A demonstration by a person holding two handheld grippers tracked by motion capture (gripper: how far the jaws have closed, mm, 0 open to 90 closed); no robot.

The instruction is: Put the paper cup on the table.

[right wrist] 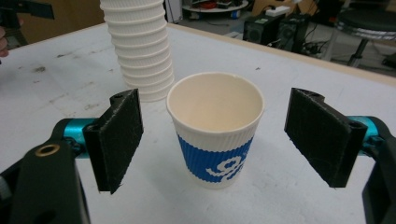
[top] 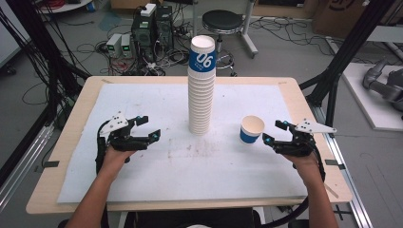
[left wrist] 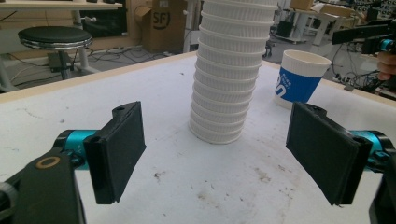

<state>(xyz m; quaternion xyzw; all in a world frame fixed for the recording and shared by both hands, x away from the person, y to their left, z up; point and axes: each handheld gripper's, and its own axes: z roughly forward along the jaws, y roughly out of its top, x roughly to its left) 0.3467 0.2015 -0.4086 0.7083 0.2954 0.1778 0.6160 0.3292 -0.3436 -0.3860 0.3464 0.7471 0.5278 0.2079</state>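
Observation:
A tall stack of white ribbed paper cups (top: 201, 90) with a blue-banded cup on top stands mid-table; the stack (left wrist: 229, 74) rises just ahead of my left gripper's jaws, and the stack (right wrist: 140, 46) shows behind at left in the right gripper view. A single cup (top: 251, 128) with a blue band stands upright to the stack's right. My left gripper (top: 147, 127) rests left of the stack, open and empty (left wrist: 219, 163). My right gripper (top: 275, 132) is open just right of the single cup. That cup (right wrist: 215, 126) stands ahead of the jaws, pads apart from it.
A white sheet (top: 142, 166) covers the wooden table (top: 57, 156). Beyond the far edge are a black stool (top: 222, 21), computer boxes (top: 152, 28) and cables on the floor. Black frame legs (top: 342, 52) flank the table. Bare sheet lies in front of the cups.

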